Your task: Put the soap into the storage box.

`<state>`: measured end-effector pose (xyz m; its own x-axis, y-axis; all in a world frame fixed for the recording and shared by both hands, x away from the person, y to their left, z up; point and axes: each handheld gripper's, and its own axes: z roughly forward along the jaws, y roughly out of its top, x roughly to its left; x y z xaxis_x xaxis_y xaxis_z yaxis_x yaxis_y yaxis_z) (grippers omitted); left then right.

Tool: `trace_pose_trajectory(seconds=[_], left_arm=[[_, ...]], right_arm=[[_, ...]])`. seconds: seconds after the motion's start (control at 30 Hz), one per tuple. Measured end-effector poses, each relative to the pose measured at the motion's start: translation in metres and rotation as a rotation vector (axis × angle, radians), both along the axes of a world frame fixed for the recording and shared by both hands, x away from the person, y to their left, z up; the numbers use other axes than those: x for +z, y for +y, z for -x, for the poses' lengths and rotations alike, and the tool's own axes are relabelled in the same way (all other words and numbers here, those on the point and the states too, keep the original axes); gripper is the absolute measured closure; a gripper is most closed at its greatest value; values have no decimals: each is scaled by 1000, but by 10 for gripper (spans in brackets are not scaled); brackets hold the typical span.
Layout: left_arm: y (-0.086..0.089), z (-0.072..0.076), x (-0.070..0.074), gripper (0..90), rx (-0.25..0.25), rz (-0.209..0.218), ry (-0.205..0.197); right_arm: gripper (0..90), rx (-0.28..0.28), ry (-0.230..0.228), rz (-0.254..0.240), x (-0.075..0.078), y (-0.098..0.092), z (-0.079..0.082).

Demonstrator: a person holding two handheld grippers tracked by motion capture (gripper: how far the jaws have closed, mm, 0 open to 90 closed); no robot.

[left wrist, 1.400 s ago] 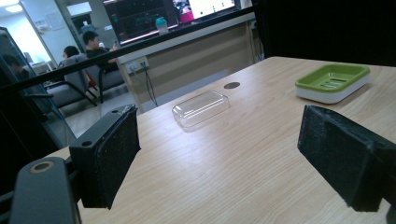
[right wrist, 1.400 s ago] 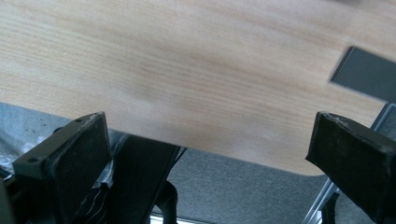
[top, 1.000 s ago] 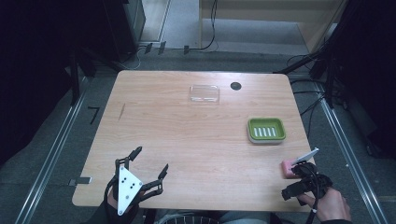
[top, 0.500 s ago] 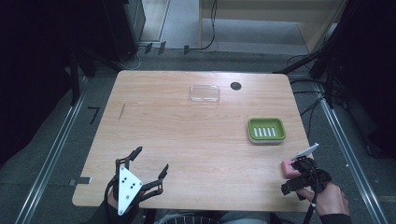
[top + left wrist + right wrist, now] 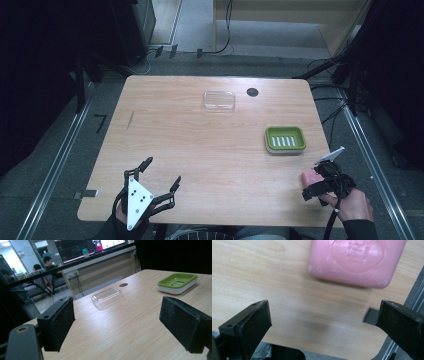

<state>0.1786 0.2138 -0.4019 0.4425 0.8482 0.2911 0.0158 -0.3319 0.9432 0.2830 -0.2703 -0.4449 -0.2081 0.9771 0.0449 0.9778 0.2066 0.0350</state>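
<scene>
Right tongs (image 5: 324,322) over pink soap (image 5: 357,261), near right counter (image 5: 200,135) edge.
Both tongs gape empty; left tongs (image 5: 161,177) near left.

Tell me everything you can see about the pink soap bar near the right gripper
The pink soap bar is a rounded rectangular block with a faint oval stamp pressed into its top and pale scuffs on its surface. It lies flat on the wooden table, close to the right edge near the front corner. The right gripper is open, jaws apart just short of the bar, not touching it. Only the table touches it.
</scene>
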Motion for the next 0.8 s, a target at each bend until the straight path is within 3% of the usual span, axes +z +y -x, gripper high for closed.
trace_pose_trajectory(seconds=[0.8], left_arm=[[0, 0, 0, 131, -1, 2, -1]], right_arm=[[0, -29, -13, -31, -4, -5, -32]])
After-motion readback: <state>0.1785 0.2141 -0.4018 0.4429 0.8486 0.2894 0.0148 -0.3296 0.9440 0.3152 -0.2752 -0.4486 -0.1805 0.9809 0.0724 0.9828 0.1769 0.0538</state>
